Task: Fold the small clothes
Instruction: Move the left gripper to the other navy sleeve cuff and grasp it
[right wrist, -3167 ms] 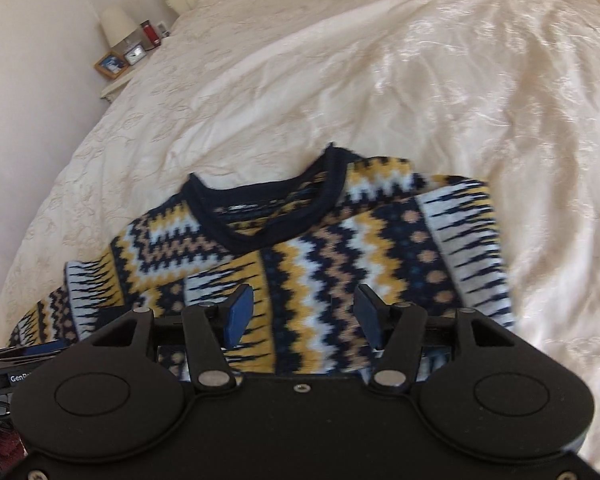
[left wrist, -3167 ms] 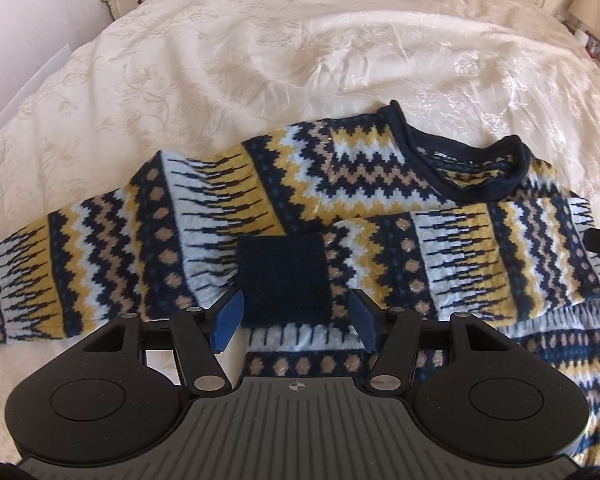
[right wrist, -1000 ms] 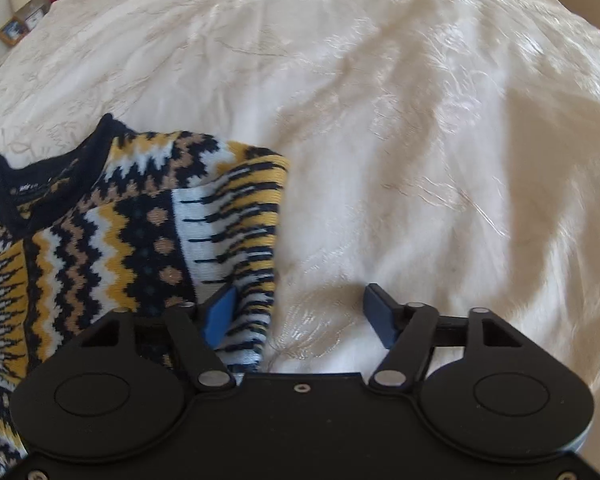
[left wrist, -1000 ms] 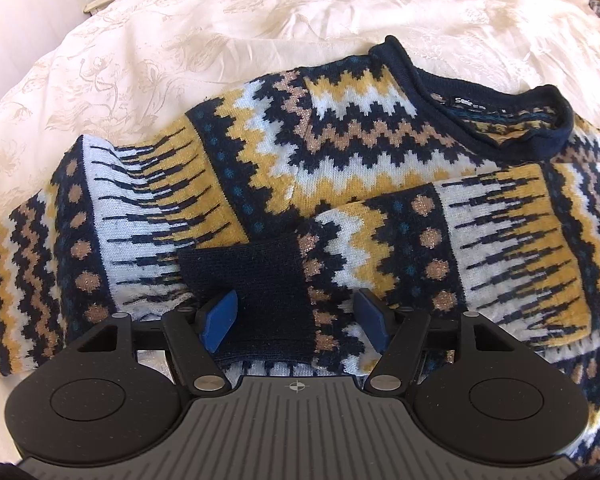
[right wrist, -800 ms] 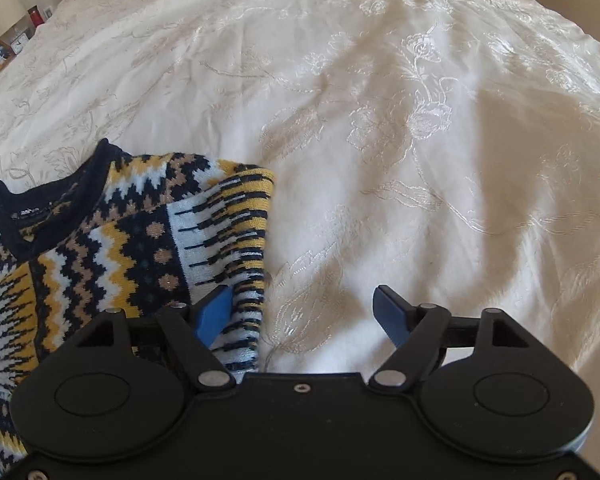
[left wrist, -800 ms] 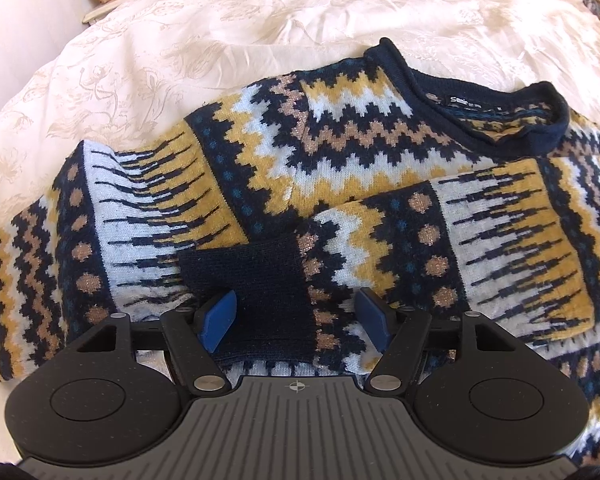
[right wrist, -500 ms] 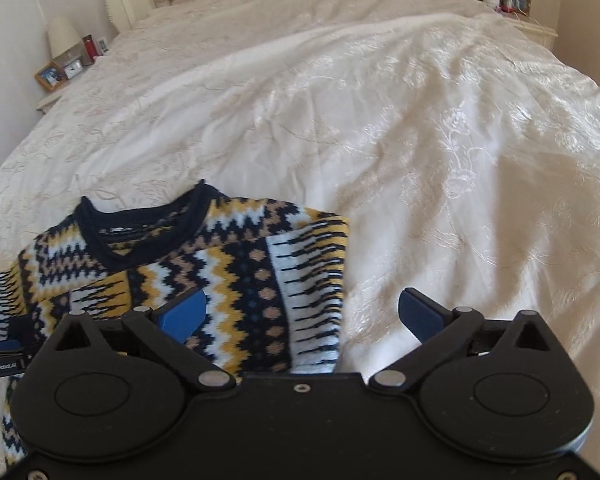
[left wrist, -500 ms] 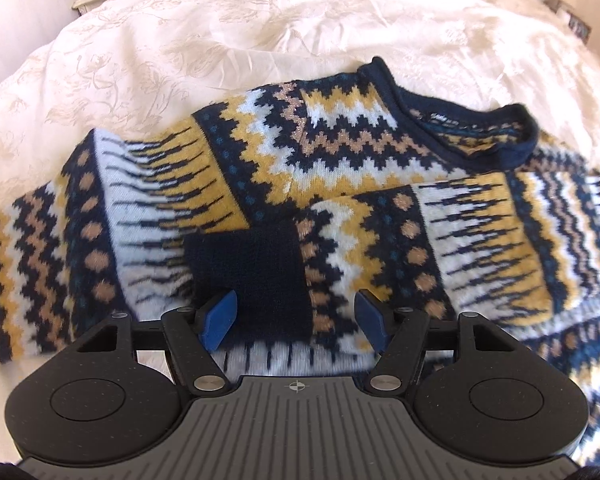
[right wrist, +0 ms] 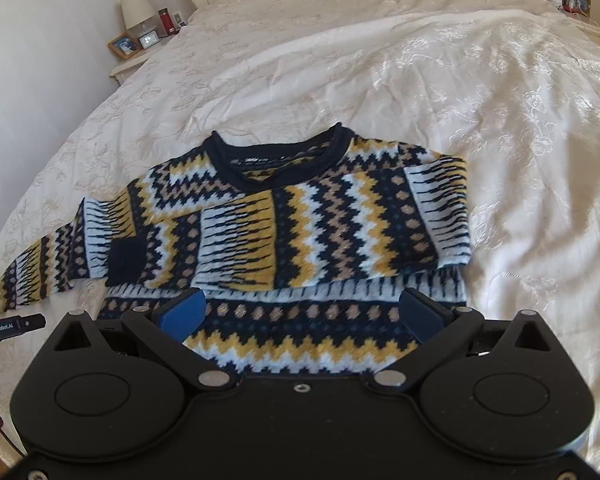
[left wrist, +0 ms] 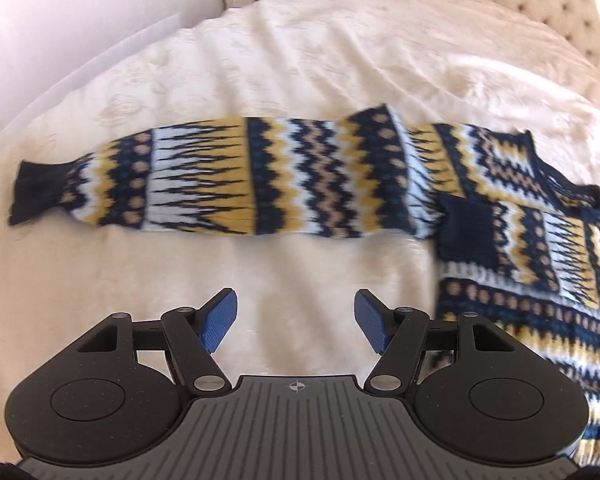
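Note:
A navy, mustard and white patterned knit sweater (right wrist: 300, 216) lies flat on the cream bedspread (right wrist: 500, 120), neck away from me. Its right sleeve is folded across the chest, with the navy cuff (right wrist: 126, 260) lying on the left side. The left sleeve (left wrist: 220, 180) stretches straight out to the left and ends in a navy cuff (left wrist: 36, 192). My left gripper (left wrist: 296, 322) hangs open over bare bedspread below that sleeve, holding nothing. My right gripper (right wrist: 300, 316) is wide open above the sweater's lower hem, nothing between its fingers.
A nightstand (right wrist: 136, 60) with a lamp, photo frame and clock stands at the bed's left side by the wall. A tufted headboard (left wrist: 540, 4) closes the far end. Another nightstand (right wrist: 580, 16) is at the far right. Wide bedspread lies right of the sweater.
My left gripper swung left, away from the folded cuff, and now faces the stretched-out left sleeve. My right gripper pulled back from the sweater's right edge to its hem and opened wider.

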### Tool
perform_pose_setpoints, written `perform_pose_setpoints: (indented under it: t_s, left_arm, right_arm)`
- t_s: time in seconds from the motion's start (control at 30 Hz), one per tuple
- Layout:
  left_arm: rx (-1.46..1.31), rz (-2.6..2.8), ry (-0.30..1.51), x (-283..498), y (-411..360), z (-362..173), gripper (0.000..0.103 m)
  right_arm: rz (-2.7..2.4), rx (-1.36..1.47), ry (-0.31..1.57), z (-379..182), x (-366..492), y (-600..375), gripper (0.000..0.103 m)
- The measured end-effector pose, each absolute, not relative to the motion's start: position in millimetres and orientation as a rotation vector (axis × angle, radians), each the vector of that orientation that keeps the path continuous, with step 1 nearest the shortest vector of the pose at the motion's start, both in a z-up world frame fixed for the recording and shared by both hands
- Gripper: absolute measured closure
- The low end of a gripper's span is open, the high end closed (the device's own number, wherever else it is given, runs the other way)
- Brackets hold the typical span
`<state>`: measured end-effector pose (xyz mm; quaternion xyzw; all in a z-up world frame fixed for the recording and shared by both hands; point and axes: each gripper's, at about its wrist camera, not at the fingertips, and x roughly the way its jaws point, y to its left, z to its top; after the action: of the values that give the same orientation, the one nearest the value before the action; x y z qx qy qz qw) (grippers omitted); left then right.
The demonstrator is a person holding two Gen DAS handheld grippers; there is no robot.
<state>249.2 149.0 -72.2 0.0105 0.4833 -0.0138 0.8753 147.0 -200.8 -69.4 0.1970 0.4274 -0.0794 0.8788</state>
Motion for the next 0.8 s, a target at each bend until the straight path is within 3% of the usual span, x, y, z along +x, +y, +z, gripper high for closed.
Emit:
perform_pose_setpoints:
  t_s: [0.37, 0.8]
  left_arm:
    - [-0.116, 0.169, 0.950, 274, 260, -63, 0.040]
    - [-0.206, 0.169, 0.914, 318, 306, -79, 0.040]
  right_arm:
    - [-0.138, 0.406, 0.915, -63, 144, -145, 0.001]
    - [-0.151, 0.397, 0.932, -56, 152, -105, 0.001]
